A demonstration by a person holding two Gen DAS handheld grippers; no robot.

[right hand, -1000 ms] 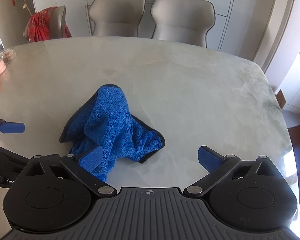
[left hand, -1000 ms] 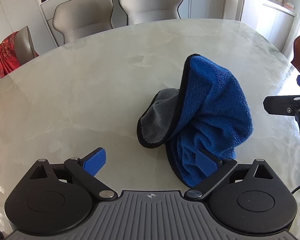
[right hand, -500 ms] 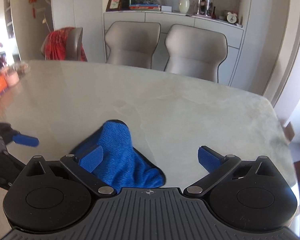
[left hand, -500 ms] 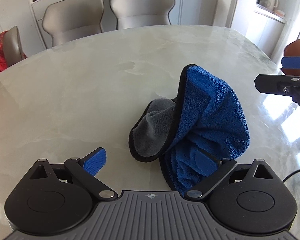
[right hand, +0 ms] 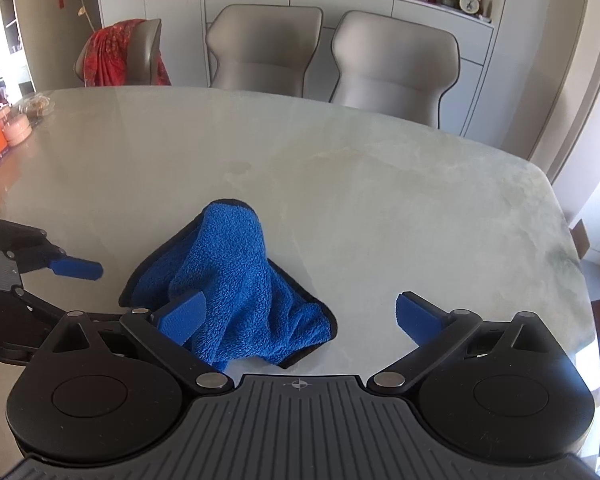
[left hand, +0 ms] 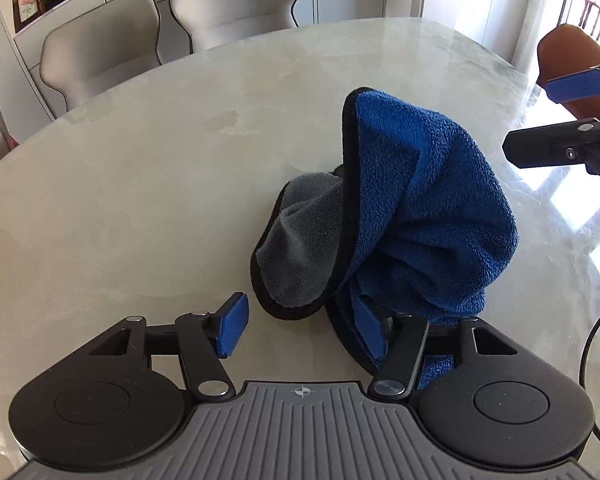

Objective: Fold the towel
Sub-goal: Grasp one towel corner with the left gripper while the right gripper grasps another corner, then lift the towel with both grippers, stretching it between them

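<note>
A blue towel [left hand: 428,200] with a grey underside and black trim lies crumpled in a heap on the marble table [left hand: 140,200]. My left gripper [left hand: 302,330] is open, low at the heap's near edge, with its right finger against the towel folds. The towel also shows in the right wrist view [right hand: 236,276]. My right gripper [right hand: 296,318] is open and empty, raised above the table to the right of the heap, with its left finger over the towel in the image. The right gripper shows at the right edge of the left wrist view [left hand: 568,120].
Two beige chairs [right hand: 332,52] stand at the table's far side. A chair with a red cloth [right hand: 120,52] stands at the far left. Small pots and an orange box [right hand: 4,132] sit at the table's left edge. A brown chair [left hand: 568,56] stands at the right.
My left gripper has narrowed its opening and moved closer to the heap. My right gripper rose, tilted up, then came back down a little. The towel has not changed shape.
</note>
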